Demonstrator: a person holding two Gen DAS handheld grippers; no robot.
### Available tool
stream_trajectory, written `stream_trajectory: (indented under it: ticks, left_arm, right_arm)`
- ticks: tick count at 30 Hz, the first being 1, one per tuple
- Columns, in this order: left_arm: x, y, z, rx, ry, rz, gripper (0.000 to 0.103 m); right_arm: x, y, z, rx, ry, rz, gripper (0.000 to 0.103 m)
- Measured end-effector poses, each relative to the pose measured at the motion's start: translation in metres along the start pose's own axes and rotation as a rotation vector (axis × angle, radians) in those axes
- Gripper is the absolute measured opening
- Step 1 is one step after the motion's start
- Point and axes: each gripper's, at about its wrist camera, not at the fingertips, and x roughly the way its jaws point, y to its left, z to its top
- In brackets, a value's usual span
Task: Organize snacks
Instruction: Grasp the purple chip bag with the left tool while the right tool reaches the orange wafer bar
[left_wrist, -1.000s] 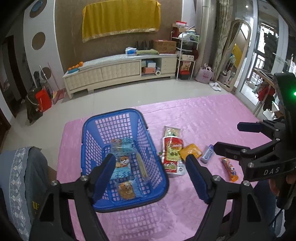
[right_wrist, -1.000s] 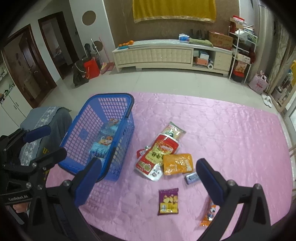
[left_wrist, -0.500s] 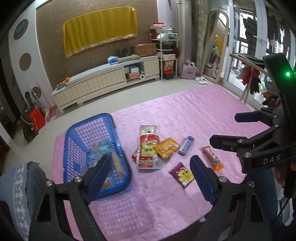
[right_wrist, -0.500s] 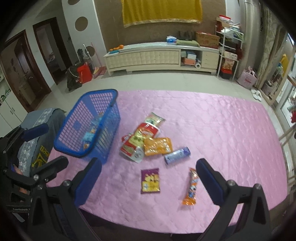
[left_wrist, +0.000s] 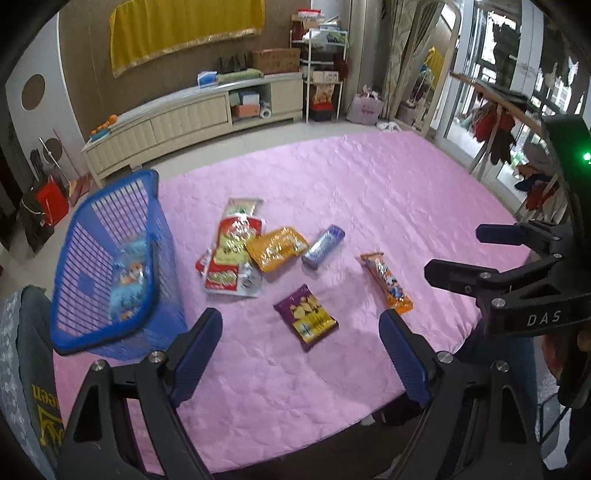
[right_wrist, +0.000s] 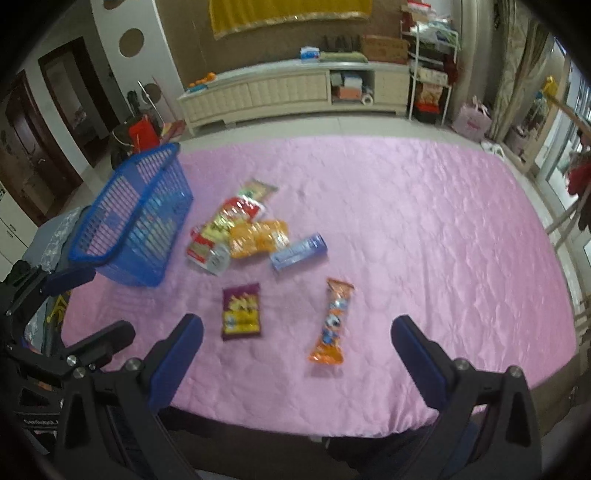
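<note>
A blue plastic basket (left_wrist: 99, 338) (right_wrist: 110, 254) stands at the left of the pink-covered table (left_wrist: 369, 184), with snack packets (left_wrist: 129, 273) inside. To its right lie a red bag (left_wrist: 232, 254), a yellow-orange bag (left_wrist: 277, 247), a blue-silver tube pack (left_wrist: 323, 247), a purple packet (left_wrist: 306, 316) (right_wrist: 242, 312) and a long orange packet (left_wrist: 386, 280) (right_wrist: 332, 325). My left gripper (left_wrist: 299, 328) hangs open above the purple packet, holding nothing. My right gripper (right_wrist: 297, 326) is open and empty, above the table's near edge by the orange packet.
A chair draped in grey cloth (left_wrist: 22, 350) stands at the table's left corner beside the basket. A cream low cabinet (left_wrist: 184, 118) lines the far wall. A rack with hanging clothes (left_wrist: 498, 129) is on the right. The table's front edge runs just under both grippers.
Both grippers have drawn back from the basket and sunk; the basket now sits further left in both views and the loose snacks lie ahead. The left jaws stand slightly wider.
</note>
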Motion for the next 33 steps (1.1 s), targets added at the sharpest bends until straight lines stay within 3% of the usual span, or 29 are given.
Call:
stream_trajectory:
  ticks: [11, 18, 24, 29, 33]
  left_arm:
    - [0.051, -0.013, -0.017, -0.101, 0.103, -0.025, 0.085]
    - [0.076, -0.014, -0.022, -0.127, 0.154, -0.007, 0.085]
    - [0.107, -0.008, -0.019, -0.170, 0.203, -0.013, 0.085]
    - [0.135, -0.003, -0.011, -0.195, 0.234, 0.018, 0.085]
    - [0.159, 0.002, -0.005, -0.205, 0.274, 0.051, 0.085]
  right_arm:
    - [0.036, -0.025, -0.029, -0.063, 0.037, -0.048, 0.103]
    - [0.062, -0.043, -0.038, -0.011, 0.068, -0.080, 0.103]
    - [0.084, -0.055, -0.032, 0.053, 0.107, -0.012, 0.103]
    - [0.099, -0.052, -0.028, -0.021, 0.087, -0.148, 0.103]
    - [0.108, -0.054, -0.027, -0.029, 0.096, -0.154, 0.103]
